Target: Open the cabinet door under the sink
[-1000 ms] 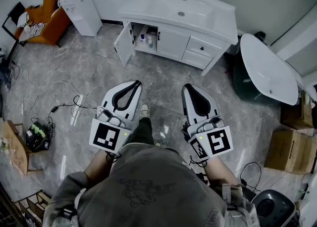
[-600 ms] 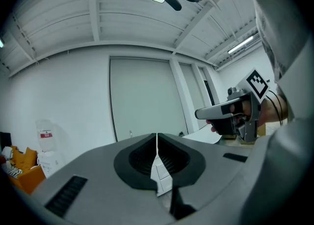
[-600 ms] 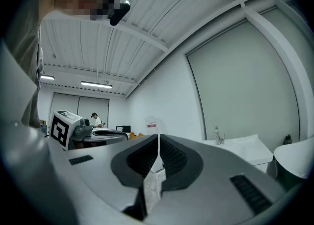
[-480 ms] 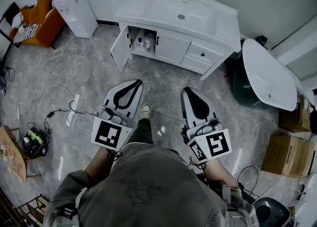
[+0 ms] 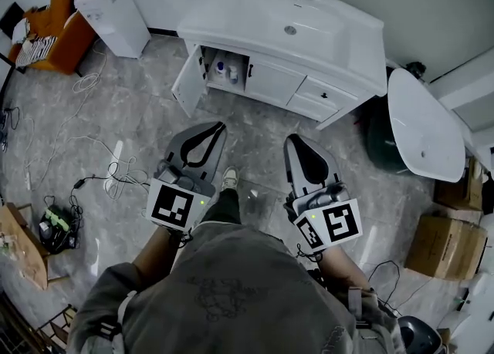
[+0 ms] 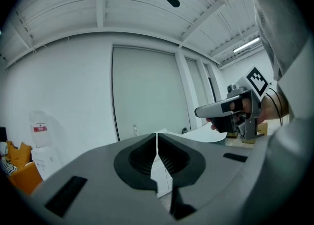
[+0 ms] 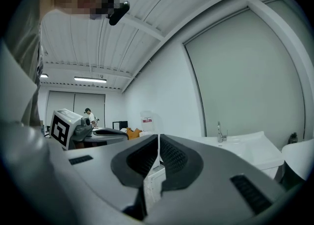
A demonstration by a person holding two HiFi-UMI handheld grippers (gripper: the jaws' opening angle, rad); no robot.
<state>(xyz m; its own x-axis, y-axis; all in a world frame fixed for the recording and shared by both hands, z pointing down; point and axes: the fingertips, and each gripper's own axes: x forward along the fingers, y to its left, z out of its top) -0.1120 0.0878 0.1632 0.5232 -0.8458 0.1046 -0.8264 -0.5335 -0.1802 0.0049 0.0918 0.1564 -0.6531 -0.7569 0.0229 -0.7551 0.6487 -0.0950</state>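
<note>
The white sink vanity [image 5: 340,36] stands against the far wall, some way ahead of me. Its left cabinet door [image 5: 188,76] hangs swung open, showing bottles [image 5: 222,67] on the shelf inside. The door next to it [image 5: 274,83] is closed, with two drawers [image 5: 323,96] to its right. My left gripper [image 5: 219,125] and right gripper [image 5: 292,139] are held side by side above the floor, pointing at the vanity and well short of it. Both are shut with nothing in them; their jaws meet in the left gripper view [image 6: 157,135] and the right gripper view [image 7: 158,136].
A white water dispenser [image 5: 114,11] and an orange chair [image 5: 54,36] stand at the far left. Cables [image 5: 116,171] lie on the grey floor to my left. A white oval tub [image 5: 424,125], a dark bin [image 5: 380,140] and cardboard boxes [image 5: 444,246] are at the right.
The vanity has come nearer in the head view as I step toward it. Both grippers travel along with me, still shut and side by side.
</note>
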